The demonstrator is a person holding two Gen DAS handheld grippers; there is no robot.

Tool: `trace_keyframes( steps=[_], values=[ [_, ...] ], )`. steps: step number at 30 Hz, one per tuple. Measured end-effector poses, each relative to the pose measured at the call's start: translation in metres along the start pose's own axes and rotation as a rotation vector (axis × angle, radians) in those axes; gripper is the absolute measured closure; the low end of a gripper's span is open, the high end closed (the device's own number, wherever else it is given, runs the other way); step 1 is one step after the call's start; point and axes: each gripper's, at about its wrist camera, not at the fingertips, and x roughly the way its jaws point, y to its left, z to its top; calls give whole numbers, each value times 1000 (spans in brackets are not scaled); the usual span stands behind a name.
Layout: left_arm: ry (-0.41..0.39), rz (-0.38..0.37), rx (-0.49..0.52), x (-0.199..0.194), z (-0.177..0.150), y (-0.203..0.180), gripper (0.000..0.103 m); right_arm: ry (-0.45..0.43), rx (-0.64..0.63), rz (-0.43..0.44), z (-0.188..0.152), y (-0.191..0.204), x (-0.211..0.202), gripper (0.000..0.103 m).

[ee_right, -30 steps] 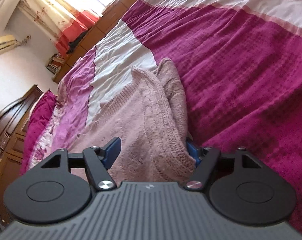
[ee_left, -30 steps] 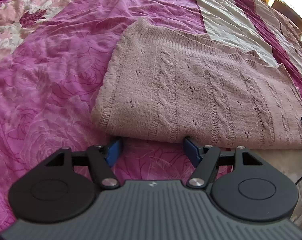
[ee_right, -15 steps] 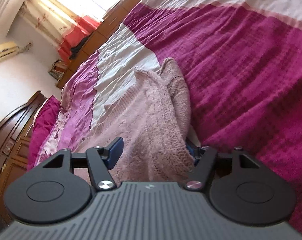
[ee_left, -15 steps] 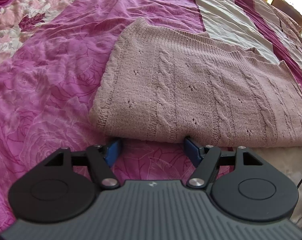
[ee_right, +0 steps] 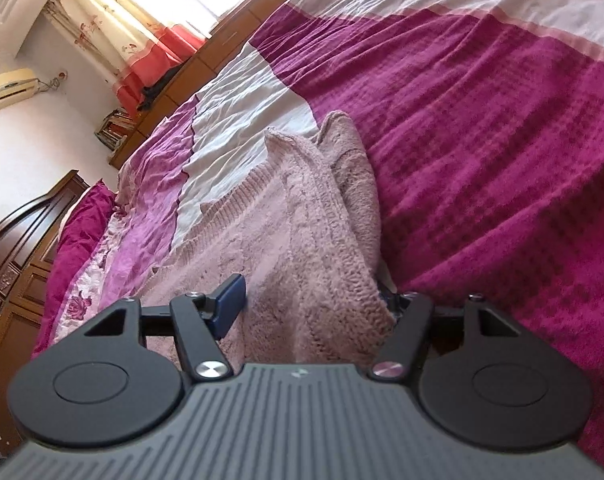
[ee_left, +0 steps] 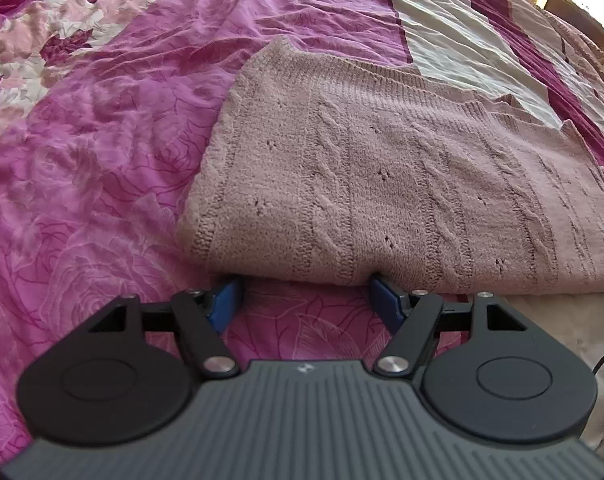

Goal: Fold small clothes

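Pink cable-knit sweater lies on a magenta floral bedspread; left gripper spread at its 6 o'clock edge, right gripper spread astride its corner.

a home bedroom. a wide bed with a pink floral cover fills the view. a dark wooden headboard, curtains and a wall air conditioner stand around it.
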Motion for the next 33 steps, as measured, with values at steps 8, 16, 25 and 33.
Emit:
trace_keyframes(
  steps=[8,16,25,33],
  values=[
    [-8,10,18,1,0,-4,30,17,-49,2,1,2,2,32],
    [-9,11,21,1,-1,-4,30,3,-34,-24,2,5,2,38],
    [-11,18,28,-5,1,-7,30,-11,19,-17,7,4,-11,68],
    [-20,19,28,-16,4,-7,30,-45,-5,27,14,22,-24,71]
  ],
)
